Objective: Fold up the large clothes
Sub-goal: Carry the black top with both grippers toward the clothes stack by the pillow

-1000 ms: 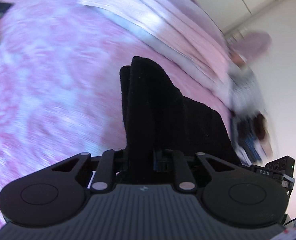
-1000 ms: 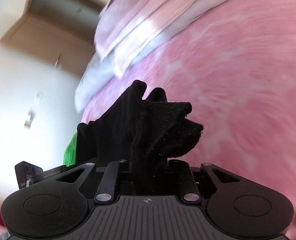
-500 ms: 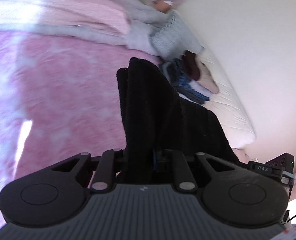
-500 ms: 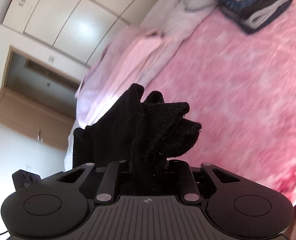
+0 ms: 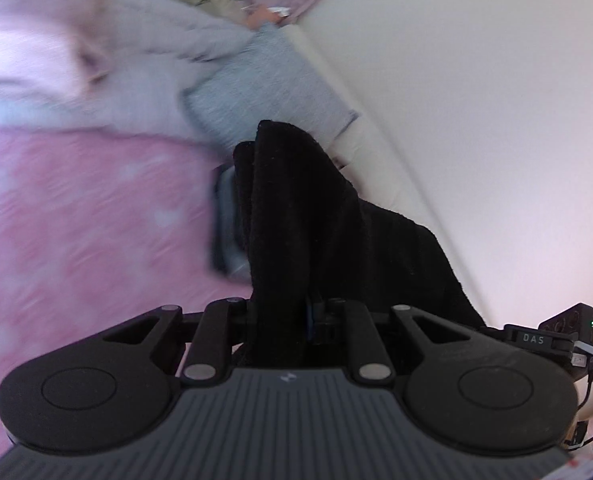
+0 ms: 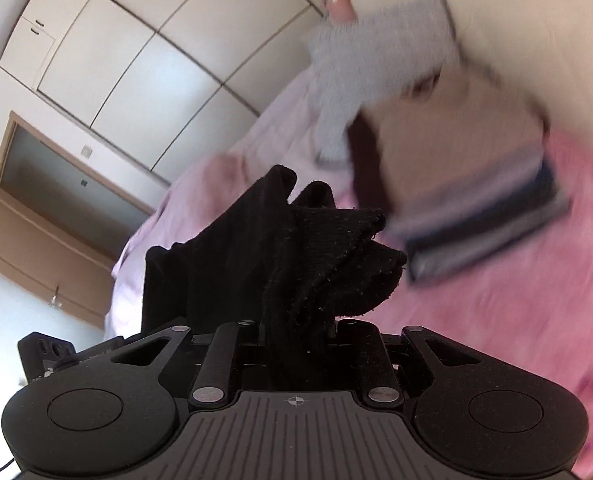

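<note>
Right wrist: black garment [image 6: 296, 264] bunched between pinching fingers [image 6: 296, 332], left [image 5: 288, 320] seemingly likewise.

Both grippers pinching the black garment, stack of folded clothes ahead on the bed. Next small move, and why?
Probably carry it on toward the stack of folded clothes and lower it there, keeping both grips shut. The left gripper and right gripper each clamp a bunched fold of the black garment, which hangs above the pink bedspread, not yet laid down.
</note>
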A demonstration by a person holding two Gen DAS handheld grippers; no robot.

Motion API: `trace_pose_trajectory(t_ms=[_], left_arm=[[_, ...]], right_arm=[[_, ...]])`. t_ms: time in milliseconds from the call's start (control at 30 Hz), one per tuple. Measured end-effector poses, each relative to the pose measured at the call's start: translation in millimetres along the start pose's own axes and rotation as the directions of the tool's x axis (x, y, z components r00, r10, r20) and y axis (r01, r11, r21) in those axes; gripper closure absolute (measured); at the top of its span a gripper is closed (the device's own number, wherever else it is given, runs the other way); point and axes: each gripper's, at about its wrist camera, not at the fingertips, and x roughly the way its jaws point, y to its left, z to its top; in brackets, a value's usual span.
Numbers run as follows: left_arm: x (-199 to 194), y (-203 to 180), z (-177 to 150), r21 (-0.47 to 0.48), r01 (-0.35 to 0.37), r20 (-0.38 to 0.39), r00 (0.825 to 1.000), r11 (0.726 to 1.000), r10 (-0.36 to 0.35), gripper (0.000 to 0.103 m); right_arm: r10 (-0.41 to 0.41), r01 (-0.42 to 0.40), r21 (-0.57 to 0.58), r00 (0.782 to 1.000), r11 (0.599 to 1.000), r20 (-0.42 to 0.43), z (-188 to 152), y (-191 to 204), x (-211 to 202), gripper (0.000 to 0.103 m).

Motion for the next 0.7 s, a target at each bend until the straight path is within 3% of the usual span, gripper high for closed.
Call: trace_pose_trajectory(t_ms=[200, 367, 533, 700], left_arm=[[129, -77, 81, 0.021, 0.03, 0.029, 0.999, 0.999, -0.031, 0.09], [205, -118, 139, 0.061, 0.005, 0.041, 0.999, 0.998, -0.008, 0.09], [259, -121, 174, 0.043, -0.027, 0.02, 0.999, 0.999, 0.027, 0.09], [290, -102, 173, 0.012, -0.072, -0.036, 0.997, 0.997, 0.072, 0.09]], right_arm=[[-0.008, 0.009, -0.021, 0.999, 1.0, 0.043, 132, -54, 10, 0.088], [-0.004, 0.004, 0.003, 1.0, 1.0, 0.03, 212, -93, 38, 0.088], [-0.012, 0.013, 0.031, 1.0, 0.999, -0.02, 241, -126, 67, 0.088], [-0.04, 0.045, 0.065, 0.996, 0.997, -0.077, 242, -163, 100, 0.088]])
